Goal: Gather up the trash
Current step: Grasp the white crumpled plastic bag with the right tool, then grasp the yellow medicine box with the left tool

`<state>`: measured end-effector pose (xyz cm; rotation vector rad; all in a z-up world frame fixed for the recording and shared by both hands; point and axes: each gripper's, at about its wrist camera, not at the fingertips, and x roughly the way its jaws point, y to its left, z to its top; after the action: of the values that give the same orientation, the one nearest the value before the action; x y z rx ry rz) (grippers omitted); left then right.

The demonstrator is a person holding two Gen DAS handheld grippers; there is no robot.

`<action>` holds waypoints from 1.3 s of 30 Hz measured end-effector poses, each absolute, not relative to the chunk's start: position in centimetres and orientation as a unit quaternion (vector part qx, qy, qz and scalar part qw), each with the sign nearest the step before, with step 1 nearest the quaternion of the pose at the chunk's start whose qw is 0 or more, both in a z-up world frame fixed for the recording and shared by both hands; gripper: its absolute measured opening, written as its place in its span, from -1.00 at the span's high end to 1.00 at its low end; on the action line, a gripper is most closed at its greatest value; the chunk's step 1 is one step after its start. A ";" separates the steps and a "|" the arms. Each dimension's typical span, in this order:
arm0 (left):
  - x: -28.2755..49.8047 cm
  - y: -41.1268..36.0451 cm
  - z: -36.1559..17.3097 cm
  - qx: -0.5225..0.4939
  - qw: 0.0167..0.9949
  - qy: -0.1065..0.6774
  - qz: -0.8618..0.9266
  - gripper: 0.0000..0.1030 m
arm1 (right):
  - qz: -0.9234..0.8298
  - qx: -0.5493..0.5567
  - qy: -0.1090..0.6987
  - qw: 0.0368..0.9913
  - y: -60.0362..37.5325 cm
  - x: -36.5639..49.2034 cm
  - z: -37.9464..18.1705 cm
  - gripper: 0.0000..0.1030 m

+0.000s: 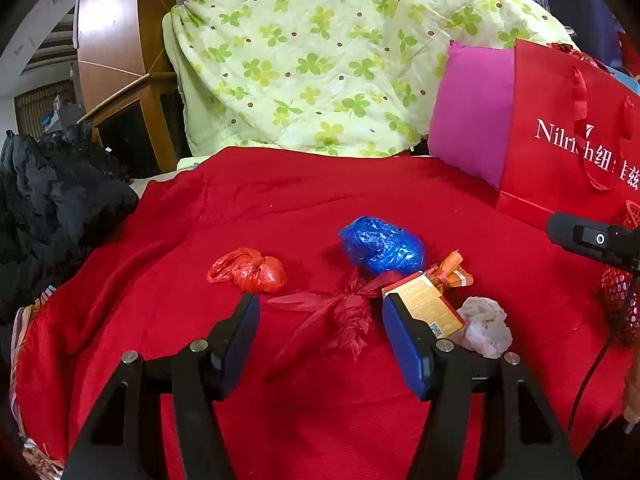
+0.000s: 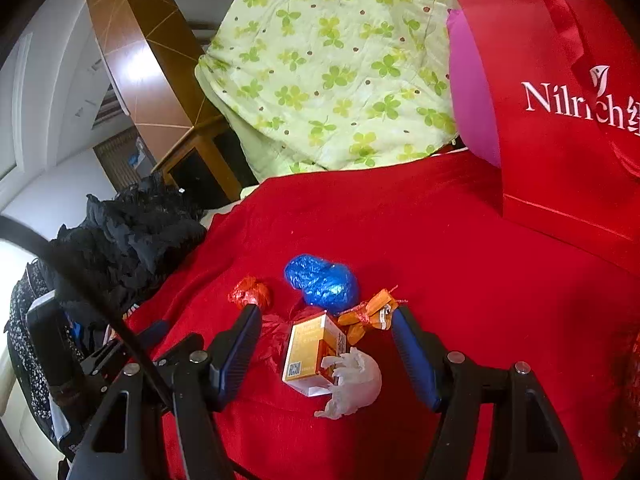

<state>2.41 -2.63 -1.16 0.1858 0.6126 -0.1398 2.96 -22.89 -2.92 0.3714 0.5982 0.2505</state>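
- Left wrist view: the left gripper (image 1: pixel 320 316) hangs open and empty over the red blanket (image 1: pixel 280 208), with nothing between its jaws but the crumpled red wrapper (image 1: pixel 344 312) lying below the gap.
- The trash sits in a loose cluster ahead: a red bag (image 1: pixel 250 270) to the left, a blue bag (image 1: pixel 382 246) behind, an orange box (image 1: pixel 430 306) beside the right finger, an orange wrapper (image 1: pixel 450 272) and a white tissue (image 1: pixel 486 326) to the right.
- A red gift bag (image 1: pixel 560 140) stands at the far right, a likely bin.
- To grip well here, I would lower straight onto the red wrapper's knot and close only once both pads flank it, without catching blanket.
- Right wrist view: the right gripper (image 2: pixel 326 346) is also open, holding nothing; the orange box (image 2: pixel 314 350) and white tissue (image 2: pixel 356 384), touching each other, lie within its gap.
- The blue bag (image 2: pixel 322 282) and orange wrapper (image 2: pixel 370 314) lie just beyond.
- Best to take one piece only: centre on the box, pads on its flat sides, so that the tissue is not pinched halfway.
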 end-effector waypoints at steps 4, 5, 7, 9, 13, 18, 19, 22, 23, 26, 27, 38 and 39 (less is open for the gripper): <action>2.7 -2.1 -1.7 0.092 0.945 0.307 -0.067 -0.26 | 0.124 0.180 0.315 0.924 -22.4 3.6 -3.8 -0.36; 2.9 -1.9 -1.9 0.090 0.944 0.310 -0.066 -0.26 | 0.121 0.184 0.326 0.919 -22.5 4.0 -4.3 -0.36; 3.5 -1.2 -2.5 0.083 0.941 0.323 -0.064 -0.26 | 0.111 0.187 0.347 0.912 -22.5 4.6 -5.1 -0.33; 4.5 -0.2 -3.5 0.073 0.934 0.344 -0.061 -0.27 | 0.102 0.191 0.368 0.904 -22.7 5.2 -6.0 -0.18; 5.9 1.6 -5.2 0.057 0.924 0.374 -0.048 -0.26 | 0.093 0.209 0.410 0.883 -22.8 6.8 -8.1 0.00; 6.1 2.1 -6.2 0.046 0.918 0.390 -0.053 -0.27 | 0.098 0.212 0.439 0.868 -21.6 8.1 -10.0 0.14; 6.0 2.0 -6.3 0.047 0.918 0.391 -0.055 -0.27 | 0.097 0.211 0.443 0.866 -21.4 8.2 -10.2 0.19; 6.0 1.5 -6.3 0.047 0.917 0.389 -0.068 -0.27 | 0.092 0.208 0.464 0.856 -20.7 9.0 -11.7 0.32; 5.9 1.2 -6.3 0.046 0.918 0.387 -0.075 -0.27 | 0.091 0.211 0.469 0.853 -20.7 9.1 -12.1 0.38; 5.9 0.3 -6.2 0.042 0.917 0.384 -0.099 -0.27 | 0.091 0.218 0.458 0.857 -21.1 8.7 -11.7 0.43; 5.8 0.0 -6.1 0.040 0.917 0.382 -0.108 -0.27 | 0.091 0.220 0.451 0.860 -21.4 8.5 -11.3 0.44; 7.6 -6.7 -6.1 -0.004 0.893 0.395 -0.214 -0.41 | 0.044 0.231 0.339 0.911 -26.0 5.1 -6.1 0.44; 7.8 -7.1 -6.4 -0.004 0.891 0.401 -0.213 -0.41 | 0.044 0.230 0.335 0.913 -26.3 5.0 -5.9 0.44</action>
<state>7.85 -7.12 -6.35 -0.0074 0.8322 -0.4432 5.02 -26.32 -5.88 0.4746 0.6903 0.0906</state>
